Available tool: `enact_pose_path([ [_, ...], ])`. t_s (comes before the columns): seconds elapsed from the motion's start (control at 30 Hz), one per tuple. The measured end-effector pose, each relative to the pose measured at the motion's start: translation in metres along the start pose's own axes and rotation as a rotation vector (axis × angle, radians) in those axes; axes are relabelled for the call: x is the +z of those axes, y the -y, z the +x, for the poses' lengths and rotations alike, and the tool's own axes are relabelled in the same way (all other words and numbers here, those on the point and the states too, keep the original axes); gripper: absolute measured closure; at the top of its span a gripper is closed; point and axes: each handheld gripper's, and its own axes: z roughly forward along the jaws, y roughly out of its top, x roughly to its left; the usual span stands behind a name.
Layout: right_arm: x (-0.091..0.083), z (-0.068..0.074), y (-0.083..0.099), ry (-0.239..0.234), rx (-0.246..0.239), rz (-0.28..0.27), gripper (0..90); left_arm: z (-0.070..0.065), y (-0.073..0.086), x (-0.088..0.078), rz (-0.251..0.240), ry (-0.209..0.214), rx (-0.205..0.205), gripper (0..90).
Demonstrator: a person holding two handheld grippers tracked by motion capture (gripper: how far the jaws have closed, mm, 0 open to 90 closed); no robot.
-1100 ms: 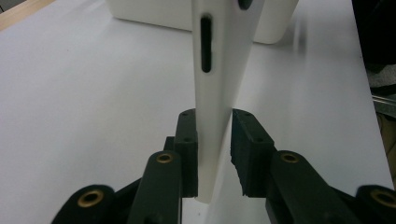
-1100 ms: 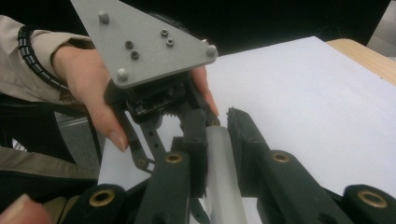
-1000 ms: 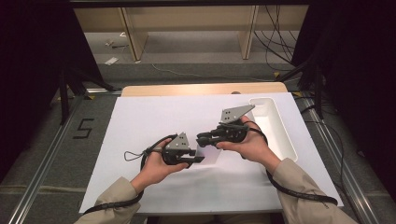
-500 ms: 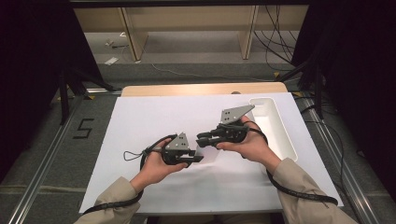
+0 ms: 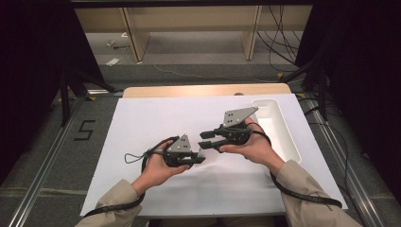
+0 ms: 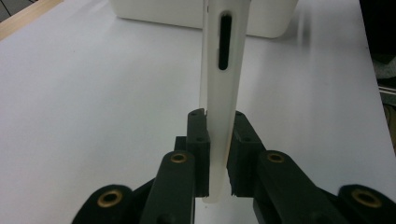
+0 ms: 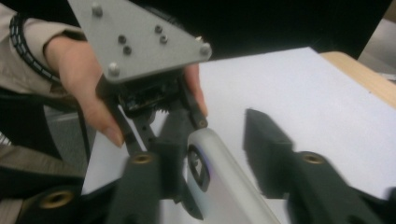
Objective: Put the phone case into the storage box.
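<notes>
- Centrally, over white-covered table point(image 5: 142, 142): white phone-like slab point(image 6: 223, 84), clamped edge-on in left tool point(image 5: 201, 157).
- Right tool point(image 5: 204, 140) just opening, pads off slab.
- White tray point(image 5: 283, 137) right; grey floor, wooden shelving point(image 5: 189, 28) beyond.

The white case point(image 6: 219, 93) looks like smooth, slightly glossy plastic; the black tongs point(image 6: 218, 154) are matt plastic; the counter point(image 5: 156, 118) seems covered in matt white paper.

A slim white phone-like slab point(image 6: 223, 93) with rounded edges and a dark oblong slot on its narrow side is held on edge above the table, pointing toward twelve o'clock in the left gripper view. A dark lens point(image 7: 200, 169) is seen on its end.
</notes>
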Motion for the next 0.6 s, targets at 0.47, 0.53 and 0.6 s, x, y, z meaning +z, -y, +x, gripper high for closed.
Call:
enact_pose_path([
  [0.47, -0.011, -0.008, -0.001, 0.123, 0.069, -0.165, 27.5, 0.006, 0.0, -0.006, -0.036, -0.094, -0.14, 80.7],
  [0.53, -0.013, -0.009, -0.001, 0.153, 0.074, -0.182, 25.5, 0.007, 0.0, -0.006, -0.047, -0.114, -0.163, 80.7],
  [0.6, -0.015, -0.01, 0.0, 0.186, 0.082, -0.196, 23.7, 0.007, 0.0, -0.007, -0.061, -0.142, -0.181, 80.6],
])
